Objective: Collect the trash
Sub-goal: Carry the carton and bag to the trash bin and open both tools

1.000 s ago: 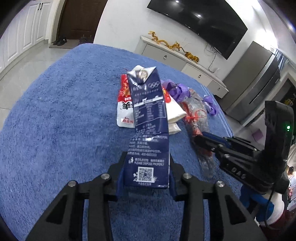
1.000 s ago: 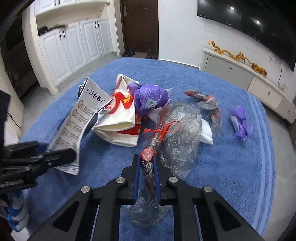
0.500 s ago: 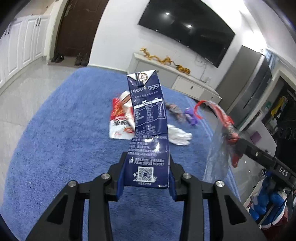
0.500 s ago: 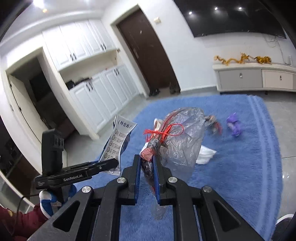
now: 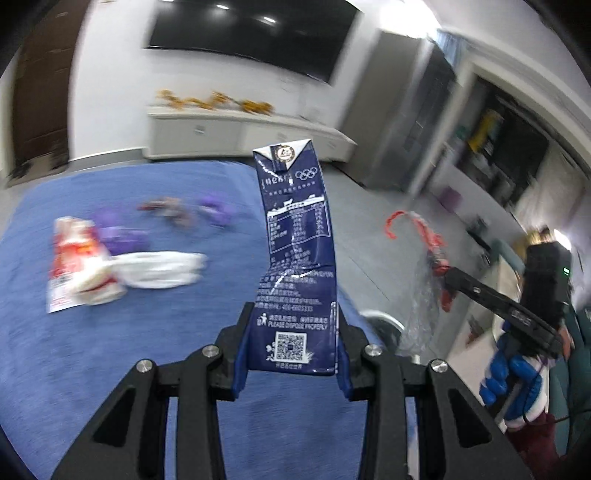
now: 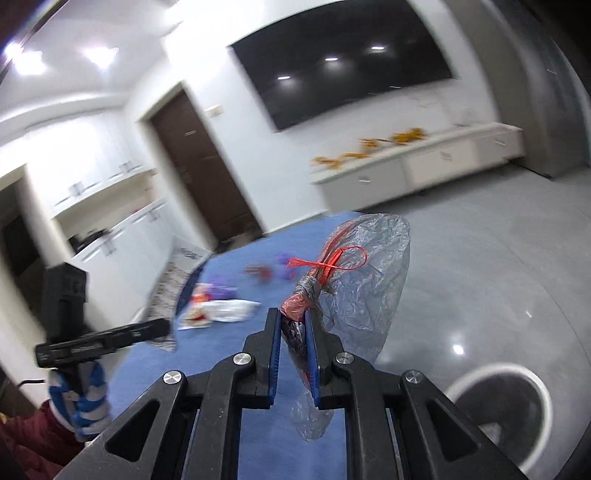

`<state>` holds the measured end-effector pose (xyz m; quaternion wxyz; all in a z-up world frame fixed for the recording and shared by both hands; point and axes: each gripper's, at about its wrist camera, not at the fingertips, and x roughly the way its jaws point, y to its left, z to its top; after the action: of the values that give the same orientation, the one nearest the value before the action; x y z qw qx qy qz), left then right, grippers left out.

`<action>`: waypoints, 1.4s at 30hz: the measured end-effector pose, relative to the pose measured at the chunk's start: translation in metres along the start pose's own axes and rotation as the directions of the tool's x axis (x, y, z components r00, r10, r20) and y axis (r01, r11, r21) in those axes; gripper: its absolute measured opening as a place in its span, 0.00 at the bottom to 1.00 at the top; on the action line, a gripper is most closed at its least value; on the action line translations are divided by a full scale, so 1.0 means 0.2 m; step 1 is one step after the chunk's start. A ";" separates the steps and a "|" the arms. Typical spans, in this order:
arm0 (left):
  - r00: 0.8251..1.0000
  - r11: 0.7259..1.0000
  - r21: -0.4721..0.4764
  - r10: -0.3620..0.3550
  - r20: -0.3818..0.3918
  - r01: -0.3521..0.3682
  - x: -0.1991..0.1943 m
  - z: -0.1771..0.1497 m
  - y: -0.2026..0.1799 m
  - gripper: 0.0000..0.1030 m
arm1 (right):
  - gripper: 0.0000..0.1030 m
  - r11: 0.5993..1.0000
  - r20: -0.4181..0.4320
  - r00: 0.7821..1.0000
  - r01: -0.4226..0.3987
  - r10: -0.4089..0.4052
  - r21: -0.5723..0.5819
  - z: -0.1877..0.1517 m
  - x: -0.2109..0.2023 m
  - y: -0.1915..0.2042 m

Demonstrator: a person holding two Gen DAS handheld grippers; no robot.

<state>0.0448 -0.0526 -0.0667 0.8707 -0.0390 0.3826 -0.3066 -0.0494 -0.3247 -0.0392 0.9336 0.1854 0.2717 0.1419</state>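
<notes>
Closest to the left wrist camera, the left gripper has its jaws clamped on the bottom part of a flattened dark blue milk carton. The carton stands up between the two blue pads, a little bent in the middle, with white print and a square code near its lower edge. It is lifted above the blue carpet.

Similarly, in the right wrist view the right gripper is almost closed, and its jaws pinch the twisted neck of a clear plastic bag. A thin red string is tied around this neck, and some red material shows inside the twist. The bag hangs in the air, partly above the pads and partly below them.

Just beyond the right gripper, at the lower right, the round white rim of a bin is seen on the grey floor. From the left wrist camera only a small part of this bin is visible, behind the carton.

Further away, several pieces of trash lie on the carpet: a red and white snack packet, a white crumpled bag touching it, and some purple wrappers behind them; these are blurred.

At the far wall stand a low white cabinet and a large dark television above it.
</notes>
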 end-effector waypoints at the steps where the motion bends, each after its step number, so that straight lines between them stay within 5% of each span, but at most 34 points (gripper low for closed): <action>1: 1.000 0.999 0.029 -0.017 -0.024 0.017 0.07 0.01 -0.08 0.34 | 0.12 0.999 -0.006 0.999 0.041 -0.041 0.021 -0.03 -0.02 -0.09; 7: 0.977 0.976 0.175 -0.092 -0.194 0.127 0.49 0.02 -0.57 0.34 | 0.12 0.959 -0.078 0.971 0.236 -0.226 0.157 -0.21 -0.06 -0.53; 17: 0.923 0.952 0.247 -0.077 -0.377 0.181 1.13 0.01 -1.08 0.35 | 0.16 0.872 -0.210 0.920 0.382 -0.330 0.305 -0.45 -0.04 -0.97; 21: 0.903 0.954 0.217 -0.099 -0.419 0.205 1.27 -0.01 -1.13 0.49 | 0.40 0.844 -0.217 0.905 0.422 -0.367 0.331 -0.48 -0.10 -1.03; 25: 0.900 0.958 0.190 -0.120 -0.420 0.216 1.29 -0.02 -1.14 0.55 | 0.43 0.832 -0.211 0.897 0.440 -0.388 0.338 -0.48 -0.15 -1.04; 31: 0.938 0.956 0.229 -0.103 -0.330 0.185 1.12 0.02 -1.09 0.55 | 0.43 0.838 -0.174 0.897 0.441 -0.405 0.323 -0.44 -0.23 -0.97; 42: 0.992 0.973 0.212 -0.064 -0.107 0.085 0.57 0.16 -0.73 0.55 | 0.43 0.917 -0.056 0.941 0.339 -0.335 0.209 -0.20 -0.22 -0.59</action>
<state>0.0532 -0.2401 -0.0738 0.8375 0.0570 0.3880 -0.3805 -0.0879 -0.4360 -0.1002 0.9158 0.2345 0.3222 -0.0492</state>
